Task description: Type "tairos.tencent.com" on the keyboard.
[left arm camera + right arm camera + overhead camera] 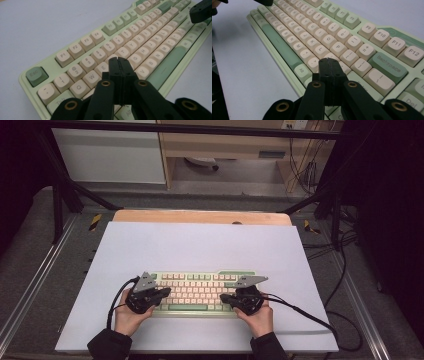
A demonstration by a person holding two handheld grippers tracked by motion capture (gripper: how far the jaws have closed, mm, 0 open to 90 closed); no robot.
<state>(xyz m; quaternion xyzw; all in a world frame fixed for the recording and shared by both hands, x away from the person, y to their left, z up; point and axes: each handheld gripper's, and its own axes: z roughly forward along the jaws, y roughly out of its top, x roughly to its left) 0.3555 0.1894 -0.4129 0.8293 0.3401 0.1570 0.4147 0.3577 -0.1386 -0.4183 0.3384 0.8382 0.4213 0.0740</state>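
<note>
At the near middle of the white sheet (200, 245): a pale green keyboard (200, 292) w/ cream keys, darker green spacebar (187, 307), Esc (37, 75) and Backspace (387, 63). It lies lengthwise across the table, front edge toward the person, flat on the sheet.

Left gripper (160, 293) sits over the keyboard's left end, jaws pressed together w/ nothing between them; in the left gripper view (119, 60) the closed tips sit over the E/R/T keys; whether they touch the caps I can't tell. Grey three-cornered plate (146, 281) on top of it. Left hand (131, 316) grips it from the near side, dark sleeve at the bottom edge.

Right gripper (226, 297) mirrors it over the right end, jaws likewise together, empty; in the right gripper view (328, 60) the tips sit above the keys just right of the L and P columns, near the bottom rows. Contact w/ keys: can't tell. Right hand (257, 317) holds it; black cable (310, 317) trails off right across the sheet to the floor.

Outward: sheet covers a wooden tabletop (200, 216), a strip of wood showing along the far edge. Metal rails (30, 285) run either side. Beyond: black frame legs, a wooden desk (225, 145), a white cabinet (110, 155), loose cables (302, 165) at far right.
</note>
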